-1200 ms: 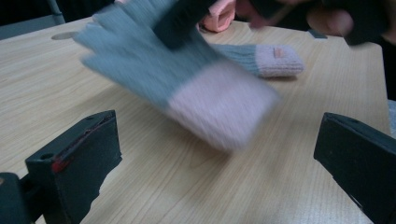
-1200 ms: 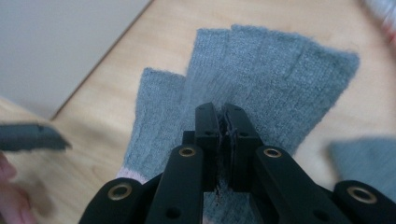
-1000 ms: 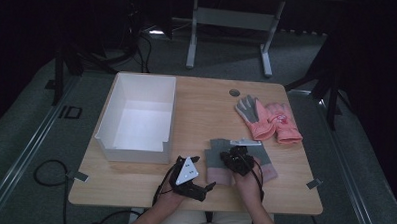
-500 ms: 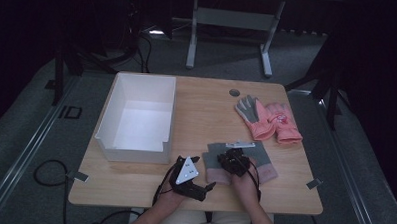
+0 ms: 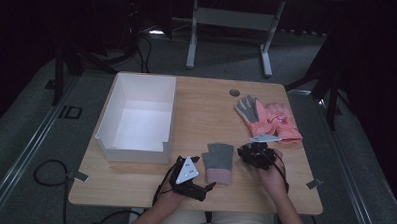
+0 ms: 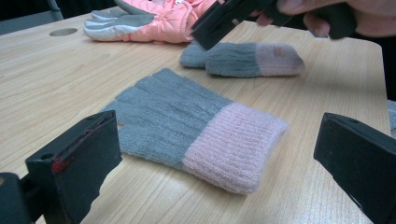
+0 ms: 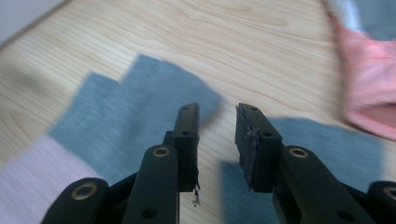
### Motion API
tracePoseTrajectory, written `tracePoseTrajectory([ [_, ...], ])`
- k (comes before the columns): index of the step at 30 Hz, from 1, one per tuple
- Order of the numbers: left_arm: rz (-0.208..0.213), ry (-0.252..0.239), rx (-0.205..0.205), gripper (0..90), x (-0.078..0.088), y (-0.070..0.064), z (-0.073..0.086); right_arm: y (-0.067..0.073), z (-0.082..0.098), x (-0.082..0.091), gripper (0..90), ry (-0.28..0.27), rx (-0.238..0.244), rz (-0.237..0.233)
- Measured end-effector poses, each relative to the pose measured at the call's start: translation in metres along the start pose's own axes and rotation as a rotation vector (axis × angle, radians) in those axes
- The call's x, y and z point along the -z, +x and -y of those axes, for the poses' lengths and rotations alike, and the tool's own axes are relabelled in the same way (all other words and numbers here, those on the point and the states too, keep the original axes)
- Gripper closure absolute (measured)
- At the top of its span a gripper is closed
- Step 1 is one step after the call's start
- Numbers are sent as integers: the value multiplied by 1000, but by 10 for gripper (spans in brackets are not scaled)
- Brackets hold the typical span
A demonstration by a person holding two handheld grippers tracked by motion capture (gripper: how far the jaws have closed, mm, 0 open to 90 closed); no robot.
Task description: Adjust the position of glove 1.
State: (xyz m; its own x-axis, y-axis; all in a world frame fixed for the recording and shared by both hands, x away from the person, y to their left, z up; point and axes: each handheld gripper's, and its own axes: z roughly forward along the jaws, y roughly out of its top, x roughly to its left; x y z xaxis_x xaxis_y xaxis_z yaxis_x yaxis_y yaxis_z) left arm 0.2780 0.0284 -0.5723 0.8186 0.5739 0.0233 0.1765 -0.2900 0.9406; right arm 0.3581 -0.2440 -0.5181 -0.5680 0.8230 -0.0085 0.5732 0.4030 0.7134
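A grey knit glove with a pink cuff [image 5: 217, 162] [image 6: 196, 130] lies flat near the table's front. A second matching glove [image 6: 247, 58] [image 7: 327, 144] lies just beyond it, beside my right gripper. My right gripper [image 5: 251, 153] [image 7: 217, 112] [image 6: 219, 18] hovers over bare wood between the two gloves; its jaws have just been opening, stand slightly apart, and hold nothing. My left gripper [image 5: 204, 188] [image 6: 217, 126] rests low on the table, jaws wide open, facing the near glove's cuff without touching it.
A white open box [image 5: 135, 145] stands at the table's left. A pair of pink and grey work gloves [image 5: 269, 117] [image 6: 159, 16] lies at the back right, near a round hole [image 5: 234, 92] in the tabletop. The table's front edge is close to both hands.
My right gripper has let go of the near knit glove and moved right, off it. That glove now lies uncovered. My left gripper has stayed put.
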Motion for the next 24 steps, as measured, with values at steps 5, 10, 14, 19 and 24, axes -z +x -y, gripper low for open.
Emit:
tracePoseTrajectory([
  [5, -3, 0, 0, 0, 0, 0, 0, -26, 12, 10, 692, 24, 49, -40],
  [10, -4, 0, 1, 0, 0, 0, 0, -51, 27, 17, 656, 50, 54, -14],
  [14, -9, -3, -5, 0, 0, -1, 0, -58, 35, 14, 625, 57, 66, -28],
  [19, -12, -2, -16, 0, 0, -2, 0, -66, 41, 2, 618, 80, 84, -28],
  [24, -10, -3, -9, 0, 0, -1, 0, -66, 42, 0, 733, 78, 82, -46],
])
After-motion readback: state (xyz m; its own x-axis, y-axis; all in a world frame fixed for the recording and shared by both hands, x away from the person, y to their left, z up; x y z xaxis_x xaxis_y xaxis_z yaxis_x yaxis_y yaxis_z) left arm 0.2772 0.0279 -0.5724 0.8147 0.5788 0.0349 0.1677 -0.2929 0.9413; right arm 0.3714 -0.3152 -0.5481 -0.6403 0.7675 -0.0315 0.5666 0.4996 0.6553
